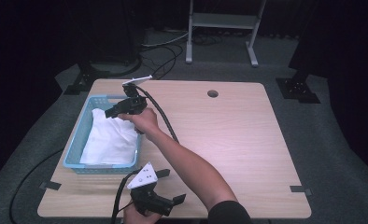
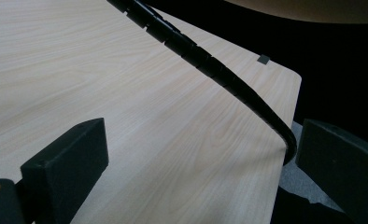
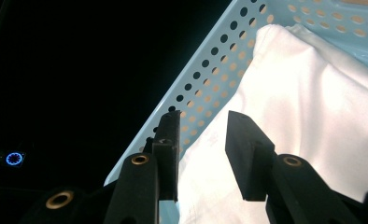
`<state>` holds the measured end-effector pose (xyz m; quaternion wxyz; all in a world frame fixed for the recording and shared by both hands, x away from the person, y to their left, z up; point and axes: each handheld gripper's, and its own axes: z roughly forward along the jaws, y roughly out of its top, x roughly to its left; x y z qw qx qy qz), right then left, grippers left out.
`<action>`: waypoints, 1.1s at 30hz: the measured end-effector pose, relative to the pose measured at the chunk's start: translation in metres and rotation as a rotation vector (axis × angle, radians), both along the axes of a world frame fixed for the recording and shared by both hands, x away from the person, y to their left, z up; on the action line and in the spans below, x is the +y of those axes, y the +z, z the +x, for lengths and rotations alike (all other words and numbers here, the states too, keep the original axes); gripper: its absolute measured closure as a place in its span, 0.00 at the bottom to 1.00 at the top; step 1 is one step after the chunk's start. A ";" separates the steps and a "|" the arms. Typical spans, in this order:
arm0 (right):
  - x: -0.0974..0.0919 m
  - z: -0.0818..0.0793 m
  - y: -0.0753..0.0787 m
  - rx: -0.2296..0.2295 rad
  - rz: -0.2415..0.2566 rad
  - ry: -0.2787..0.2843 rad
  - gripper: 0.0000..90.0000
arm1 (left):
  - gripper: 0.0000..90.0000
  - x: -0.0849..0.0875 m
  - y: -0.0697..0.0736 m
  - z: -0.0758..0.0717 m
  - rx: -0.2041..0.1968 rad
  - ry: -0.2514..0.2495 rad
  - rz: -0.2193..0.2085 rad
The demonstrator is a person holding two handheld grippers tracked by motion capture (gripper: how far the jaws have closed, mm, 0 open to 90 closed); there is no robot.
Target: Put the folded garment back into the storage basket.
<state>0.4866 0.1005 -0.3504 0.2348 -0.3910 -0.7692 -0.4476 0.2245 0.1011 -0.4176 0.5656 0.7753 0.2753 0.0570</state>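
A light blue perforated basket stands on the left side of the wooden table, with a white cloth lying crumpled inside it. A person's right arm reaches across to the basket. My right gripper hangs over the basket's far end, just above the cloth. In the right gripper view, the right gripper is open with a narrow gap and nothing in it, over the cloth beside the basket wall. My left gripper rests at the front edge, and the left gripper is wide open over bare wood.
The right gripper's black ribbed cable trails across the table and passes in front of the left gripper's camera. A round hole sits near the table's far edge. A metal stand stands on the floor behind.
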 end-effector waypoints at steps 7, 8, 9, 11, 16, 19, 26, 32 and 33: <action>-0.007 -0.003 0.003 0.000 0.020 0.015 0.69 | 0.02 -0.002 0.000 0.000 -0.001 -0.004 0.003; -0.008 -0.004 0.003 -0.002 0.026 0.016 0.68 | 0.02 -0.002 0.000 0.000 -0.003 -0.004 0.003; -0.009 -0.004 0.003 0.001 0.027 0.018 0.67 | 0.02 -0.002 0.000 0.000 -0.002 -0.004 0.002; -0.012 -0.005 0.004 -0.007 0.035 0.024 0.66 | 0.02 -0.003 0.000 0.000 -0.004 -0.006 0.005; -0.020 -0.006 0.005 -0.006 0.056 0.030 0.62 | 0.02 -0.004 0.000 -0.001 -0.001 -0.010 0.007; -0.025 -0.007 0.006 -0.015 0.074 0.038 0.59 | 0.02 -0.005 -0.001 0.000 -0.001 -0.013 0.011; -0.038 -0.008 0.005 -0.017 0.110 0.038 0.50 | 0.02 -0.006 -0.002 0.000 -0.001 -0.014 0.016; -0.048 -0.012 0.006 -0.035 0.134 0.054 0.41 | 0.02 -0.006 -0.002 0.001 0.000 -0.014 0.020; -0.050 -0.012 0.007 -0.041 0.141 0.057 0.40 | 0.02 -0.006 -0.002 0.000 0.000 -0.014 0.019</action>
